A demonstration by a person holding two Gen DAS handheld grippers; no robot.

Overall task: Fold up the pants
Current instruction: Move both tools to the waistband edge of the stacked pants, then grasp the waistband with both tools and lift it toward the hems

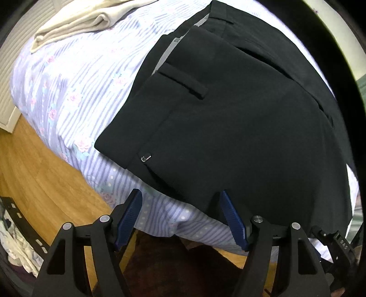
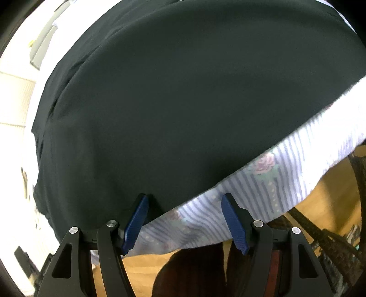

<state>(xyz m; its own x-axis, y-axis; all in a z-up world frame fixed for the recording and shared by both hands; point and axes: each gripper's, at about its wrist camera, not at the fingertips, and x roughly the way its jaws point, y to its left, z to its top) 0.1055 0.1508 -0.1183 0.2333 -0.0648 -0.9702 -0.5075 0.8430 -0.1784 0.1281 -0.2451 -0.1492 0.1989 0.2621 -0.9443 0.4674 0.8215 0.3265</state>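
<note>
Black pants (image 1: 228,114) lie flat on a bed with a striped, flowered sheet (image 1: 75,91); the waistband with a belt loop and a small metal clasp faces left in the left wrist view. My left gripper (image 1: 180,198) hangs open over the near edge of the pants, its blue pads apart with only the sheet and the fabric's edge between them. In the right wrist view the pants (image 2: 183,102) fill most of the picture. My right gripper (image 2: 185,201) is open too, straddling the near edge of the cloth over the sheet (image 2: 263,189).
A folded cream garment (image 1: 87,20) lies on the far left of the bed. Below the bed's edge is a wooden floor (image 1: 34,160), with a dark rug (image 1: 183,269) under the grippers and clutter (image 1: 16,246) at the lower left.
</note>
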